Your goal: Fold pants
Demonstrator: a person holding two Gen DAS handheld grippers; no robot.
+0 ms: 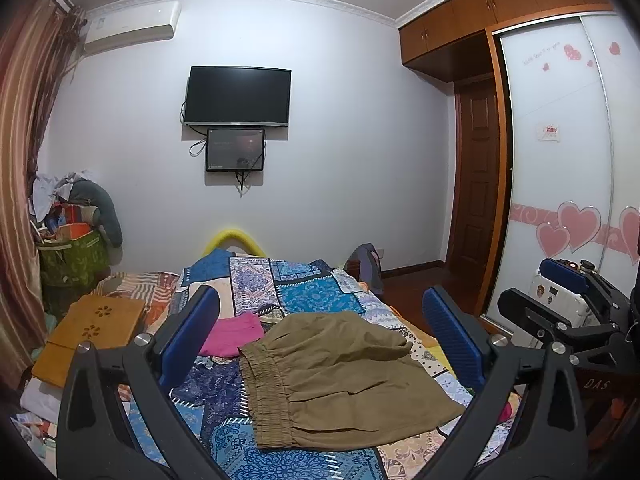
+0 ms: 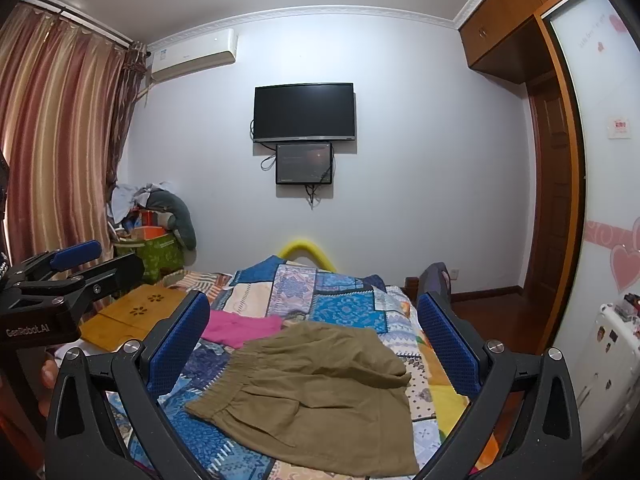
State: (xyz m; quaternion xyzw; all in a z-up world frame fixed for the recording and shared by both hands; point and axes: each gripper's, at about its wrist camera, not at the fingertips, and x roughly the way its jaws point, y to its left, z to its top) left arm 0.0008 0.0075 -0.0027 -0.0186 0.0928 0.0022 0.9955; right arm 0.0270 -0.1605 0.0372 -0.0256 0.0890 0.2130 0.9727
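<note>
Two hand-held grippers, both w/ jaws spread wide, nothing held. Left hand-held gripper point(image 1: 320, 344) and right hand-held gripper point(image 2: 312, 344) hover above the near end of the bed point(image 1: 304, 280), side by side; each shows at the edge of the other's view. Blue pads point(image 1: 188, 336) frame the target in both views.

Pants point(image 1: 340, 376): olive, short-legged, lying flat-ish on the patchwork quilt point(image 2: 340, 300), directly ahead of and below both grippers, not touched. Elastic waistband point(image 1: 268, 392) faces left; legs run toward the right, so the long axis lies roughly across the grippers' line of sight. Far leg edge is rumpled, partly turned over.

Judged: waistband is nearer the left unit, leg hems nearer the right; neither clearly closer overall.

Beyond: pink garment point(image 2: 240, 328) just past the waistband, apart from the pants; wooden lap tray point(image 2: 136, 316) at left of bed.
</note>
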